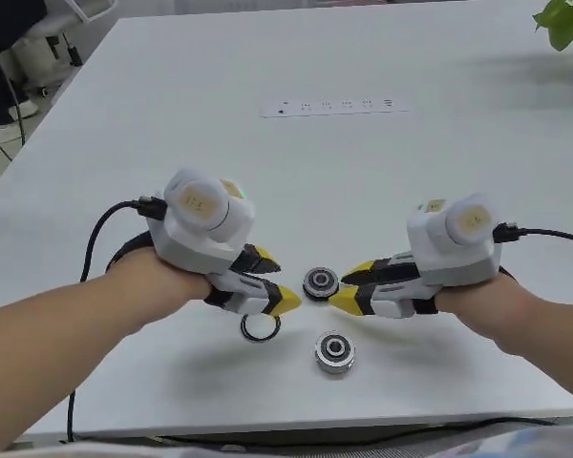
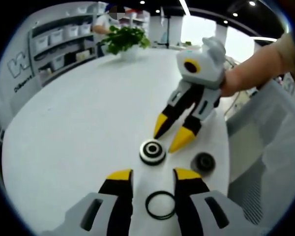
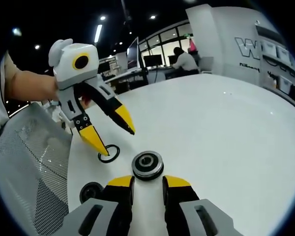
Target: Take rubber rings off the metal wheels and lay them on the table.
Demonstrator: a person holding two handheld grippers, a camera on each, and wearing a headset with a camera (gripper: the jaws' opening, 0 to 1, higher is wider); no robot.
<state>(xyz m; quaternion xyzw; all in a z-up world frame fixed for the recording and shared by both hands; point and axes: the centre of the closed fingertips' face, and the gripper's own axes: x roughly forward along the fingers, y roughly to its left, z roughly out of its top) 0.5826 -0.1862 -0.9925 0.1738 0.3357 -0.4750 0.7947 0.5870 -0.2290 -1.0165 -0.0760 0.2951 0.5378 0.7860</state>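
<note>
Your left hand-held gripper (image 1: pixel 277 283) and right hand-held gripper (image 1: pixel 344 288) both stand open and empty, flanking the far wheel (image 1: pixel 320 282). Nudge it off-centre and it could skid into the loose ring (image 1: pixel 259 327).

Head view: bright, even overhead light is recorded on the white bench (image 1: pixel 363 191). Only faint, soft-edged shadows are cast beneath the near metal wheel (image 1: pixel 335 352) and the left gripper (image 1: pixel 279 282). The plant (image 1: pixel 565 21) at the far corner is rendered slightly soft. Gripper views: strong fisheye bending is noted toward the edges. Ceiling lamps (image 3: pixel 98 33) are seen as small bright spots and strips against a dark ceiling. Windows (image 2: pixel 206 32) are blown out to white in the left gripper view, and the bench top is washed pale there. The fingers (image 2: pixel 119 196) at the bottom edge are rendered soft.
</note>
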